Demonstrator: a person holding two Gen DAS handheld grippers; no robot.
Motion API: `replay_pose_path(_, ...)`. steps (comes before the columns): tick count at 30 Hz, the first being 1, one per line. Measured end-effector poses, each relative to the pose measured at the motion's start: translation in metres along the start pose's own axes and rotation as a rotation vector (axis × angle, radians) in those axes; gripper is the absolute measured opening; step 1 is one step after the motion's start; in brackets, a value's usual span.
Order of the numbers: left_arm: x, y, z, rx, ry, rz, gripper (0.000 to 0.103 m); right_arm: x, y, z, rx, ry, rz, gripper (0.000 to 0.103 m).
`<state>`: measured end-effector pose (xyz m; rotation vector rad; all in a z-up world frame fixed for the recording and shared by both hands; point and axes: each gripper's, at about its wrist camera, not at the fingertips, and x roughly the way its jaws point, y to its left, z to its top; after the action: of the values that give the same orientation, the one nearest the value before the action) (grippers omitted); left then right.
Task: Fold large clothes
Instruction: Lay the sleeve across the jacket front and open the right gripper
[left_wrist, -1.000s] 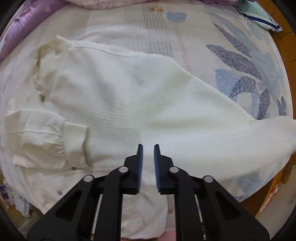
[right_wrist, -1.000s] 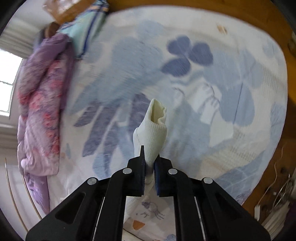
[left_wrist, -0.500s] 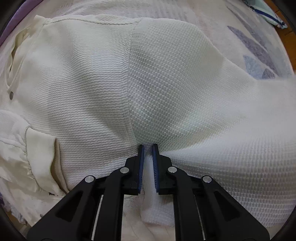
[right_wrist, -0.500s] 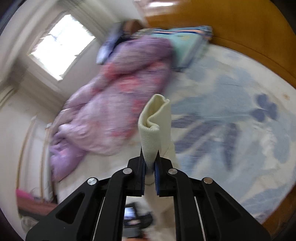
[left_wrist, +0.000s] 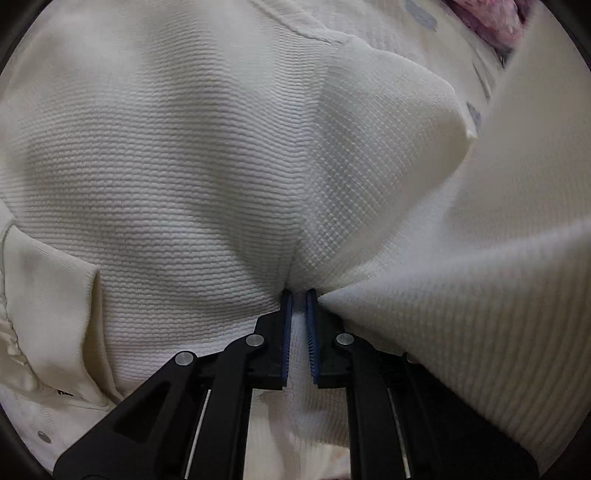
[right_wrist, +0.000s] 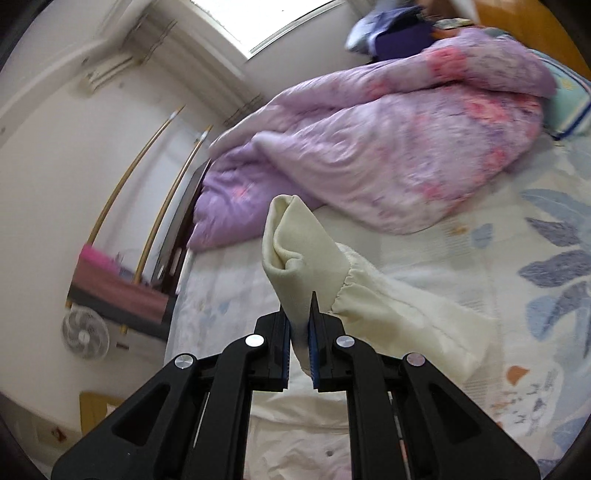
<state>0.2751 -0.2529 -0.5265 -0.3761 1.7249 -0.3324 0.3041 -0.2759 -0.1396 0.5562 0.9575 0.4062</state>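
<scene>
A large cream-white waffle-knit garment (left_wrist: 207, 177) fills the left wrist view, spread on the bed. My left gripper (left_wrist: 297, 295) presses into it near the sleeve seam, its jaws narrowly apart with a pinch of fabric between them. The other sleeve's cuff (left_wrist: 48, 295) lies folded at the left. My right gripper (right_wrist: 299, 306) is shut on the cream sleeve cuff (right_wrist: 299, 251) and holds it above the bed, the sleeve (right_wrist: 399, 317) trailing down to the right.
A purple floral quilt (right_wrist: 388, 140) is heaped at the head of the bed on a blue-leaf sheet (right_wrist: 546, 280). A teal pillow (right_wrist: 569, 107) lies at the far right. A white fan (right_wrist: 85, 336) and a dark stand (right_wrist: 118, 291) sit beside the bed on the left.
My left gripper has moved down onto the garment and closed on fabric at the sleeve seam. My right gripper has swung the held cuff up and over, from facing the sheet to facing the quilt and window.
</scene>
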Motion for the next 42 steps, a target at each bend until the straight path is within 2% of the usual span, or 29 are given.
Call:
replay_pose_path(2, -0.018, 0.011, 0.002, -0.007, 0.007, -0.032, 0.003, 0.018, 0.024, -0.008, -0.046, 0.012, 0.024, 0.008)
replay_pose_path(4, -0.049, 0.027, 0.002, 0.009, -0.026, -0.072, 0.003, 0.036, 0.043, -0.017, -0.082, 0.027, 0.028, 0.008)
replay_pose_path(8, -0.124, 0.072, -0.008, 0.029, -0.145, -0.009, 0.003, 0.080, 0.063, -0.034, -0.114, 0.079, 0.026, 0.008)
replay_pose_path(15, -0.235, 0.175, -0.035, -0.081, -0.303, 0.157, 0.003, 0.153, 0.078, -0.082, -0.147, 0.149, -0.056, 0.008)
replay_pose_path(18, -0.259, 0.205, -0.038, -0.138, -0.334, 0.232, 0.003, 0.179, 0.076, -0.102, -0.142, 0.190, -0.083, 0.008)
replay_pose_path(21, -0.285, 0.248, -0.049, -0.213, -0.379, 0.245, 0.003, 0.211, 0.072, -0.123, -0.151, 0.244, -0.099, 0.008)
replay_pose_path(22, -0.297, 0.256, -0.050, -0.226, -0.384, 0.262, 0.003, 0.224, 0.071, -0.133, -0.145, 0.280, -0.077, 0.010)
replay_pose_path(24, -0.307, 0.284, -0.059, -0.258, -0.395, 0.303, 0.003, 0.240, 0.067, -0.142, -0.090, 0.343, -0.039, 0.013)
replay_pose_path(25, -0.309, 0.294, -0.061, -0.280, -0.400, 0.309, 0.004, 0.240, 0.067, -0.142, -0.090, 0.343, -0.039, 0.020)
replay_pose_path(27, -0.314, 0.306, -0.066, -0.313, -0.413, 0.299, 0.006, 0.246, 0.056, -0.148, 0.022, 0.367, 0.020, 0.056)
replay_pose_path(28, -0.317, 0.311, -0.068, -0.325, -0.419, 0.296, 0.008, 0.246, 0.052, -0.148, 0.058, 0.374, 0.026, 0.087)
replay_pose_path(29, -0.317, 0.315, -0.068, -0.331, -0.421, 0.300, 0.012, 0.242, 0.048, -0.146, 0.079, 0.366, 0.016, 0.088)
replay_pose_path(30, -0.318, 0.315, -0.068, -0.333, -0.419, 0.306, 0.014, 0.225, 0.041, -0.141, 0.059, 0.316, 0.004, 0.088)
replay_pose_path(31, -0.319, 0.317, -0.069, -0.331, -0.419, 0.304, 0.014, 0.225, 0.041, -0.141, 0.059, 0.316, 0.004, 0.088)
replay_pose_path(33, -0.317, 0.312, -0.064, -0.325, -0.421, 0.286, 0.018, 0.208, 0.034, -0.137, 0.019, 0.285, -0.054, 0.088)
replay_pose_path(34, -0.313, 0.311, -0.061, -0.317, -0.424, 0.266, 0.025, 0.201, 0.029, -0.135, 0.005, 0.273, -0.088, 0.088)
replay_pose_path(36, -0.303, 0.306, -0.054, -0.302, -0.425, 0.235, 0.054, 0.187, 0.006, -0.134, -0.032, 0.260, -0.203, 0.088)
replay_pose_path(38, -0.284, 0.307, -0.043, -0.306, -0.392, 0.208, 0.063, 0.178, -0.026, -0.137, -0.059, 0.299, -0.349, 0.088)
replay_pose_path(39, -0.270, 0.310, -0.037, -0.322, -0.361, 0.169, 0.068, 0.174, -0.043, -0.141, -0.053, 0.331, -0.408, 0.088)
replay_pose_path(42, -0.236, 0.324, -0.023, -0.409, -0.313, 0.079, 0.073, 0.156, -0.097, -0.162, 0.070, 0.414, -0.480, 0.088)
